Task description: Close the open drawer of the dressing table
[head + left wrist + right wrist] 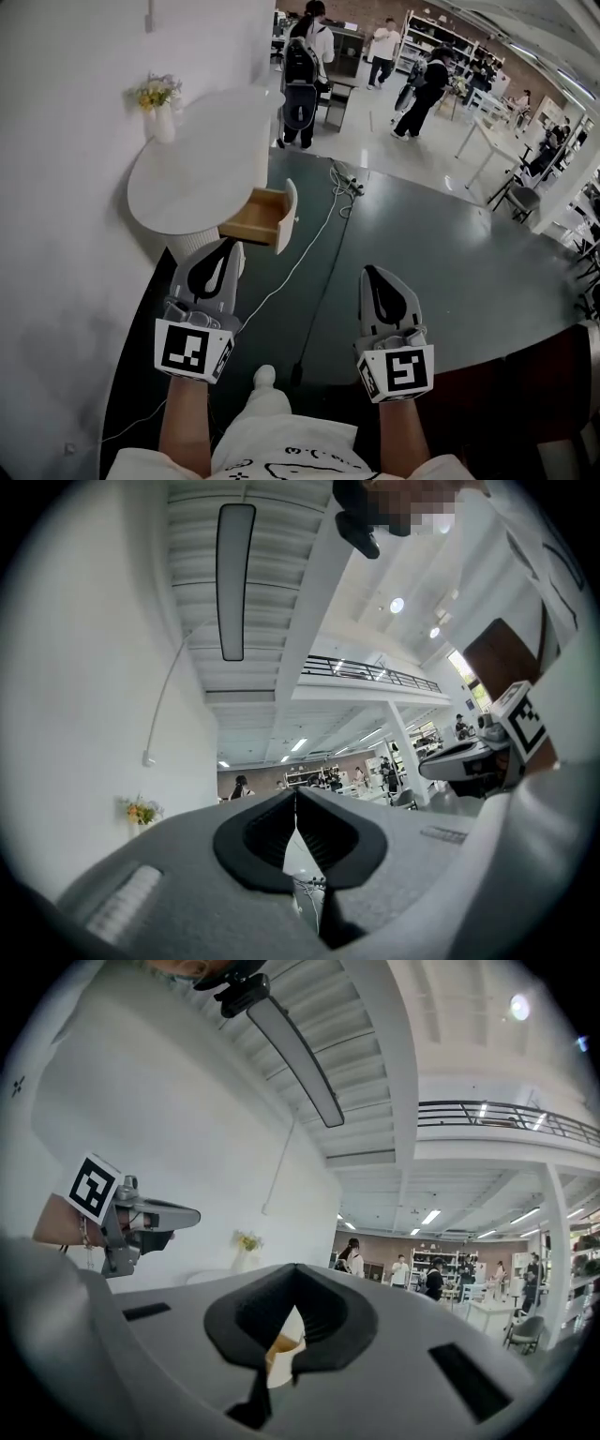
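Open workshop hall: shelving racks (439,36), work tables (489,139), mezzanine (373,674).

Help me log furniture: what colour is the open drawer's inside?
Drawer inside: light wood-brown; head view shows it best.

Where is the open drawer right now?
Head view, left of centre: the drawer juts rightward from the white table, just beyond the left gripper.

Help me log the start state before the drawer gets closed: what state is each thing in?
Drawer: open, pulled out of the dressing table, no contents showing.
Vase of flowers: upright on the dressing table's top.
Left gripper: shut, nothing between the jaws.
Right gripper: shut, nothing between the jaws.
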`<state>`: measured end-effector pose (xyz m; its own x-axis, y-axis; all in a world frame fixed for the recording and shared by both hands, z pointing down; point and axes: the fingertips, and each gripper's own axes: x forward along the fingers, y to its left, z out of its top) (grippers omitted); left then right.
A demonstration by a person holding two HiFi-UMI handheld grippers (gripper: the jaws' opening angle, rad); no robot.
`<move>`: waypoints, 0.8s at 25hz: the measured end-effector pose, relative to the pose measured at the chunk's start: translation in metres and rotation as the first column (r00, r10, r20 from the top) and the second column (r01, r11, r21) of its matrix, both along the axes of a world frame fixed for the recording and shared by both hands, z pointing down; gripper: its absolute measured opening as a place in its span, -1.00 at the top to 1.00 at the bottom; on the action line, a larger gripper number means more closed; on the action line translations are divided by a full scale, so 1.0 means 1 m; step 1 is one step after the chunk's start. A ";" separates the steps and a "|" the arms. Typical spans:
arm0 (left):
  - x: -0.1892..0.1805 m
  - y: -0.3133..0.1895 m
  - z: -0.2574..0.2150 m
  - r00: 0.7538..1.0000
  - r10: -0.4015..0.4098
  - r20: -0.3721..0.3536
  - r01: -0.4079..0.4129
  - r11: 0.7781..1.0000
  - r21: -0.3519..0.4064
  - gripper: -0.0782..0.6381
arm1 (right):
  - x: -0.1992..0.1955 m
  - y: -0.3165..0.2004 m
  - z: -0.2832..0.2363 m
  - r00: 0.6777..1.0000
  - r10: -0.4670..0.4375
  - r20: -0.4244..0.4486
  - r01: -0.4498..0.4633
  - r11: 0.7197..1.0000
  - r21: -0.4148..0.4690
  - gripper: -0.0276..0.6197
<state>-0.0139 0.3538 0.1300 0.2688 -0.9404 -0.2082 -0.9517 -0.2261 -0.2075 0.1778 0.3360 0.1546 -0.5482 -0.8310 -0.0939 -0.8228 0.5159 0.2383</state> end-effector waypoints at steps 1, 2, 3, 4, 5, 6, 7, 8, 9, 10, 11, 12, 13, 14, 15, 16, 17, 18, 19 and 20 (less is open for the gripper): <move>-0.004 -0.015 0.001 1.000 0.005 0.001 -0.005 1.000 -0.004 0.73 | -0.004 -0.014 0.001 1.000 0.005 -0.002 -0.005 1.000 -0.004 0.91; -0.009 -0.032 0.003 1.000 0.010 0.002 -0.009 1.000 -0.009 0.73 | -0.008 -0.028 0.002 1.000 0.011 -0.004 -0.011 1.000 -0.008 0.91; -0.015 -0.048 0.004 1.000 0.013 0.002 -0.013 1.000 -0.016 0.73 | -0.013 -0.042 0.003 1.000 0.016 -0.005 -0.016 1.000 -0.014 0.91; -0.020 -0.064 0.005 1.000 0.017 0.001 -0.017 1.000 -0.022 0.73 | -0.019 -0.056 0.004 1.000 0.020 -0.007 -0.020 1.000 -0.019 0.91; -0.026 -0.079 0.005 1.000 0.022 -0.002 -0.022 0.999 -0.026 0.73 | -0.024 -0.069 0.004 1.000 0.023 -0.008 -0.023 0.999 -0.024 0.91; -0.030 -0.093 0.005 1.000 0.028 -0.004 -0.028 0.999 -0.029 0.73 | -0.029 -0.082 0.003 1.000 0.028 -0.008 -0.028 0.999 -0.029 0.91; -0.034 -0.107 0.003 0.999 0.034 -0.005 -0.034 0.999 -0.032 0.73 | -0.033 -0.094 0.002 0.999 0.033 -0.008 -0.033 0.999 -0.032 0.91; -0.038 -0.119 0.003 0.999 0.040 -0.006 -0.040 0.999 -0.035 0.73 | -0.037 -0.105 0.001 0.999 0.039 -0.007 -0.039 0.999 -0.036 0.91; -0.042 -0.131 0.003 0.999 0.046 -0.006 -0.046 0.998 -0.038 0.73 | -0.042 -0.116 0.001 0.999 0.044 -0.007 -0.044 0.998 -0.039 0.91; -0.048 -0.143 0.004 0.999 0.052 -0.006 -0.052 0.998 -0.043 0.73 | -0.049 -0.127 0.002 0.999 0.047 -0.008 -0.048 0.998 -0.043 0.91; -0.053 -0.153 0.006 0.998 0.057 -0.006 -0.057 0.997 -0.048 0.73 | -0.055 -0.136 0.004 0.999 0.050 -0.009 -0.050 0.998 -0.047 0.91; -0.059 -0.163 0.008 0.998 0.061 -0.007 -0.061 0.997 -0.054 0.73 | -0.061 -0.144 0.005 0.999 0.051 -0.010 -0.052 0.997 -0.053 0.91; -0.064 -0.172 0.010 0.998 0.063 -0.013 -0.063 0.996 -0.059 0.73 | -0.066 -0.151 0.007 0.999 0.053 -0.012 -0.054 0.997 -0.058 0.91; -0.069 -0.180 0.012 0.998 0.063 -0.022 -0.064 0.996 -0.064 0.73 | -0.069 -0.158 0.009 0.998 0.055 -0.016 -0.056 0.996 -0.062 0.91; -0.073 -0.188 0.013 0.997 0.064 -0.034 -0.066 0.995 -0.069 0.73 | -0.071 -0.164 0.010 0.998 0.058 -0.021 -0.059 0.996 -0.065 0.91; -0.076 -0.195 0.015 0.997 0.067 -0.044 -0.070 0.995 -0.073 0.73 | -0.073 -0.170 0.011 0.998 0.059 -0.025 -0.061 0.996 -0.068 0.91; -0.079 -0.202 0.017 0.996 0.072 -0.051 -0.076 0.994 -0.076 0.73 | -0.075 -0.175 0.013 0.998 0.060 -0.029 -0.062 0.996 -0.071 0.91; -0.081 -0.208 0.020 0.996 0.077 -0.054 -0.081 0.994 -0.078 0.73 | -0.077 -0.180 0.016 0.998 0.061 -0.032 -0.063 0.995 -0.073 0.91; -0.082 -0.213 0.024 0.995 0.081 -0.053 -0.085 0.993 -0.081 0.73 | -0.077 -0.186 0.018 0.997 0.063 -0.037 -0.066 0.995 -0.075 0.91; -0.082 -0.218 0.027 0.995 0.082 -0.052 -0.087 0.993 -0.084 0.73 | -0.076 -0.191 0.021 0.997 0.067 -0.040 -0.070 0.995 -0.077 0.91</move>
<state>-0.0959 0.1358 0.1569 0.3397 -0.9298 -0.1419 -0.9369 -0.3212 -0.1382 0.1015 0.1454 0.1751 -0.4917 -0.8707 -0.0073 -0.8482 0.4770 0.2303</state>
